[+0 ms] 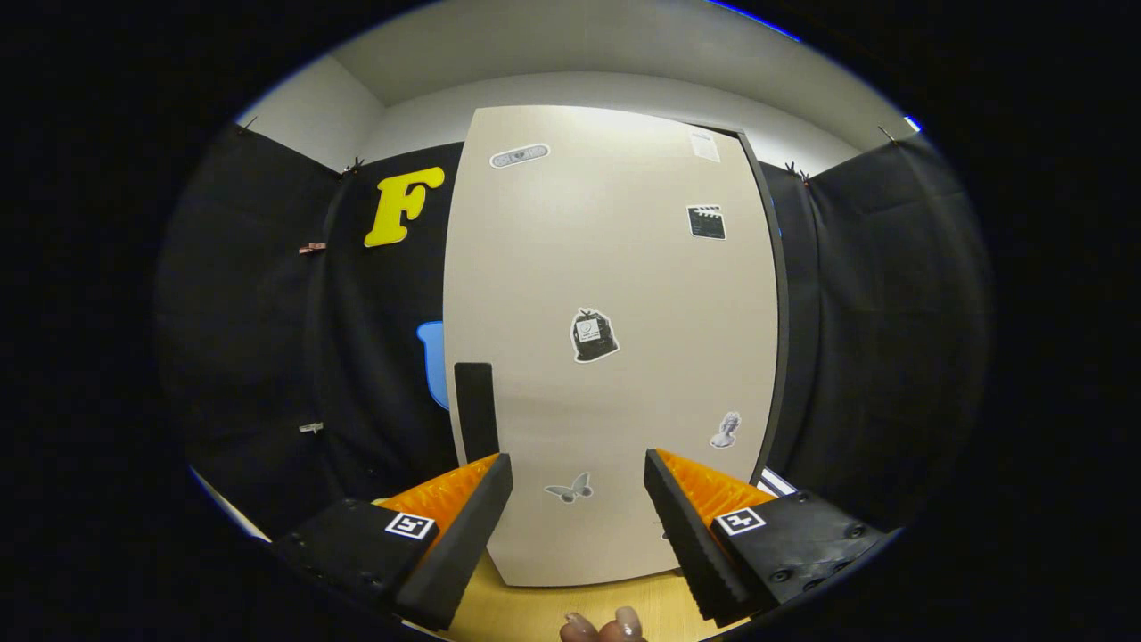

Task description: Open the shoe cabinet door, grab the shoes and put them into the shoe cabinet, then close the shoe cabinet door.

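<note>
The shoe cabinet's beige door [615, 294] stands straight ahead of me, shut, with several small stickers on it. A dark upright handle [475, 410] sticks out at the door's left edge, just above and beyond my left finger [463, 526]. My gripper [578, 486] is open, its fingers spread wide, with nothing between them but the lower part of the door a short way ahead. No shoes are in sight.
Black cloth walls close in on both sides of the cabinet. A strip of wooden floor [579, 611] shows below the door. A person's fingertips [604, 627] peek in beneath the fingers.
</note>
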